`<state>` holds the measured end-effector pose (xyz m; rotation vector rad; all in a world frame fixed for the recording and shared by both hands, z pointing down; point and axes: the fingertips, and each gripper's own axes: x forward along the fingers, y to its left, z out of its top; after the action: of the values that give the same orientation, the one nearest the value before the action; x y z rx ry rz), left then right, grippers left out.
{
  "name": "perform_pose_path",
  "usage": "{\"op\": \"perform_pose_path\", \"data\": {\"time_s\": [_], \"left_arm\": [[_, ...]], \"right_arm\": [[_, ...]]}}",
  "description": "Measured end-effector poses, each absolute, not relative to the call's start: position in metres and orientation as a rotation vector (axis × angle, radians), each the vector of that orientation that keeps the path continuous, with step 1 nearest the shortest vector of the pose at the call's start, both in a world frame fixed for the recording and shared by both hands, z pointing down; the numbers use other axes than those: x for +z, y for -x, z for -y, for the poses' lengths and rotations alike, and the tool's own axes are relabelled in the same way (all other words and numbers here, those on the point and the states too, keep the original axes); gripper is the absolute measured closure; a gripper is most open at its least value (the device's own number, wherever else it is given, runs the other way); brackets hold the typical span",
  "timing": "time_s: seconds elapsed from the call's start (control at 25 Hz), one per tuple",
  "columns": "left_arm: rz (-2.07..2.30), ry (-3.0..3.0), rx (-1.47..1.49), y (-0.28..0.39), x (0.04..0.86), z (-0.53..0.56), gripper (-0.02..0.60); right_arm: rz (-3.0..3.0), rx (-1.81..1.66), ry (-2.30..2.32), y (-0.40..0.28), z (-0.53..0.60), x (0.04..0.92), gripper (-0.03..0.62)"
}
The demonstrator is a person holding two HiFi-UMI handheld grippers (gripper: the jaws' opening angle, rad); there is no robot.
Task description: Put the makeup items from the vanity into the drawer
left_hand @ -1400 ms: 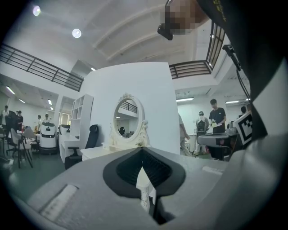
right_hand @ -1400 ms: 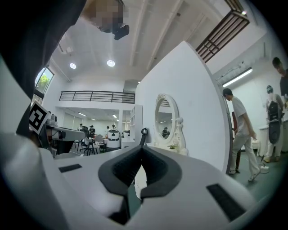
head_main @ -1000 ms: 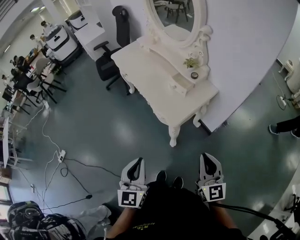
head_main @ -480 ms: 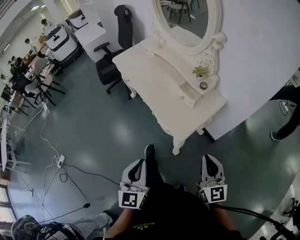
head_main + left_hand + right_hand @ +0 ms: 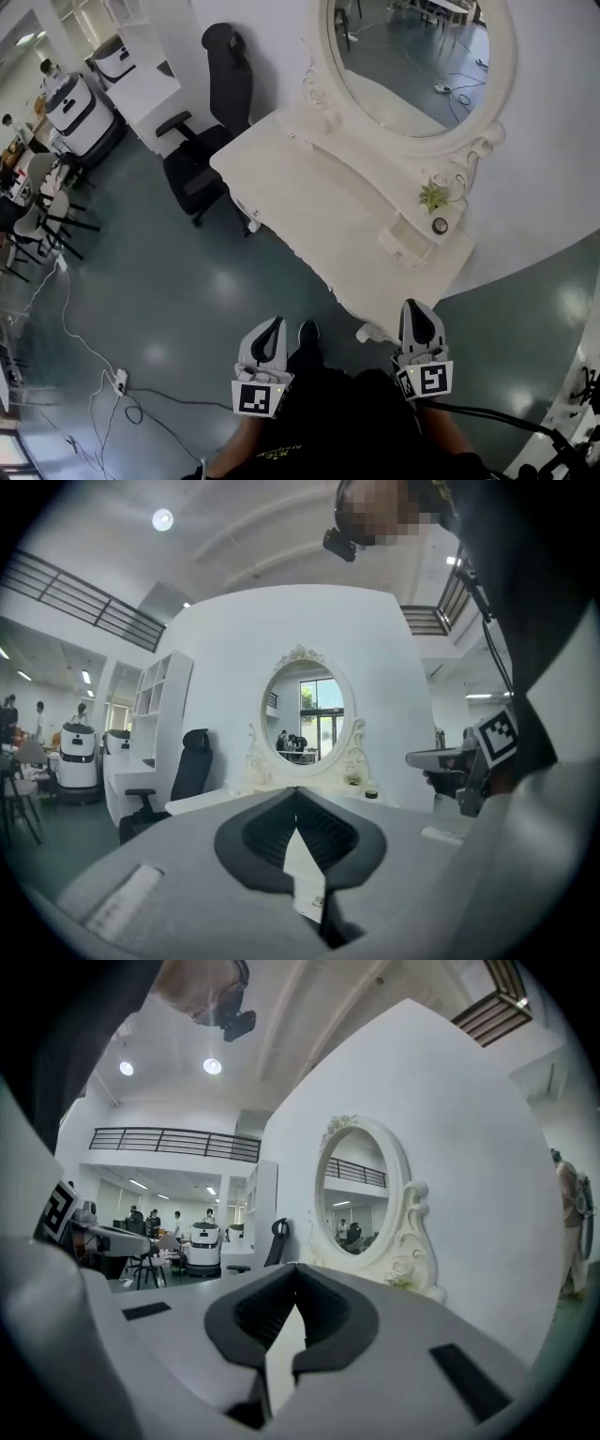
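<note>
Approach step: left hand-held gripper (image 5: 273,323) and right hand-held gripper (image 5: 416,307) closed, empty, short of the bench (image 5: 309,187); next, open onto the jar (image 5: 440,225).

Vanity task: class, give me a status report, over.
Left tongs, right tongs shut, empty. Vanity ahead, unreached; round jar on its shelf. Office chair at far end.

- left gripper (image 5: 270,330): held level, pointing forward; jaws together, nothing between them.
- right gripper (image 5: 418,315): level and parallel, apart from the left; jaws together, empty.
</note>
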<state>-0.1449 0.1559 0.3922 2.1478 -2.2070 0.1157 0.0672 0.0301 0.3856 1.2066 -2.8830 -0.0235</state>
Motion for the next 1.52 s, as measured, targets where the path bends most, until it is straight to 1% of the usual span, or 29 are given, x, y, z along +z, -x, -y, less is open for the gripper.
{"op": "perform_pose_path", "data": {"time_s": [0.12, 0.28, 0.4, 0.6, 0.72, 0.76, 0.8, 0.84, 0.88, 0.96, 1.12, 1.24, 1.52], "left_arm": [[2.165, -2.189, 0.1, 0.186, 0.389, -0.129, 0.56], [2.109, -2.21, 0.068, 0.209, 0.392, -0.108, 0.56], [2.144, -2.195, 0.043, 0.229, 0.386, -0.094, 0.56], [2.132, -2.207, 0.046, 0.249, 0.383, -0.083, 0.56], [2.101, -2.246, 0.051, 0.249, 0.386, -0.073, 0.56], [2.085, -2.26, 0.061, 0.247, 0.387, -0.071, 0.56], [2.07, -2.267, 0.075, 0.245, 0.388, -0.068, 0.56], [2.056, -2.273, 0.088, 0.244, 0.388, -0.066, 0.56], [2.042, -2.284, 0.093, 0.242, 0.387, -0.064, 0.56], [2.01, -2.318, 0.087, 0.237, 0.385, -0.06, 0.56], [1.952, -2.333, 0.141, 0.23, 0.389, -0.052, 0.56], [1.908, -2.306, 0.206, 0.225, 0.404, -0.05, 0.56], [1.799, -2.268, 0.295, 0.214, 0.44, -0.042, 0.56]], "right_arm": [[2.859, -0.098, -1.287, -0.036, -0.006, 0.362, 0.592], [2.803, -0.138, -1.372, -0.023, 0.016, 0.348, 0.592], [2.777, -0.134, -1.399, -0.011, 0.029, 0.351, 0.592], [2.77, -0.161, -1.418, 0.006, 0.037, 0.347, 0.592], [2.749, -0.191, -1.482, -0.002, 0.047, 0.344, 0.591], [2.74, -0.188, -1.503, -0.008, 0.053, 0.345, 0.58], [2.729, -0.177, -1.522, -0.015, 0.059, 0.347, 0.523], [2.713, -0.166, -1.542, -0.023, 0.067, 0.349, 0.433], [2.687, -0.161, -1.566, -0.032, 0.076, 0.351, 0.362], [2.607, -0.155, -1.619, -0.055, 0.098, 0.356, 0.312], [2.479, -0.16, -1.674, -0.103, 0.147, 0.366, 0.29], [2.415, -0.126, -1.582, -0.128, 0.186, 0.393, 0.284], [2.293, 0.18, -1.252, -0.139, 0.254, 0.494, 0.272]]}}
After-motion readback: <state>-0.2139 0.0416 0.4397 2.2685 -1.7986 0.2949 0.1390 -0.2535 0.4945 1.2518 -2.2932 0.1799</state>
